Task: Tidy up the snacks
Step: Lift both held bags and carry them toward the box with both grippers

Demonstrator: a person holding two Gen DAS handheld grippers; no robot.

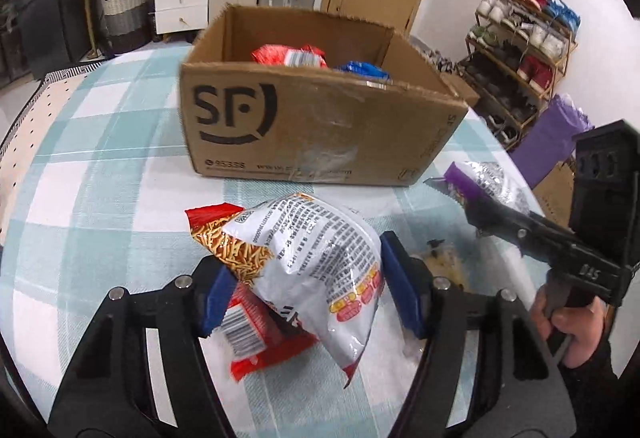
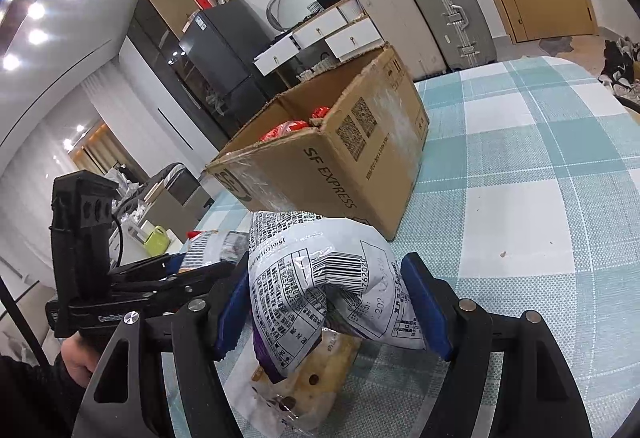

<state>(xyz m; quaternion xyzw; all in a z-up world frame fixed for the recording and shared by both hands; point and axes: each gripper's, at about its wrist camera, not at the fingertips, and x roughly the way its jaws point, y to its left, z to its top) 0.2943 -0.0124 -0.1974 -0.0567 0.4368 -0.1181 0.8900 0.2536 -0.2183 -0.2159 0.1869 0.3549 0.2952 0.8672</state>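
Observation:
My left gripper (image 1: 308, 278) is shut on a red and white noodle snack bag (image 1: 304, 250), held above the checked tablecloth in front of the cardboard SF box (image 1: 320, 126). The box holds a red packet (image 1: 288, 56) and a blue packet (image 1: 362, 70). My right gripper (image 2: 328, 306) is shut on a silver and purple snack bag (image 2: 320, 278), beside the box (image 2: 360, 174). That gripper also shows in the left wrist view (image 1: 468, 198), with the purple bag (image 1: 480, 182) in its fingers. A clear packet of biscuits (image 2: 312, 378) lies on the cloth under the right gripper.
A red flat packet (image 1: 260, 342) lies on the cloth under the left gripper. The table with the blue checked cloth (image 2: 540, 166) stretches right of the box. Suitcases (image 2: 448, 14), a drawer unit and a shoe rack (image 1: 520, 46) stand beyond the table.

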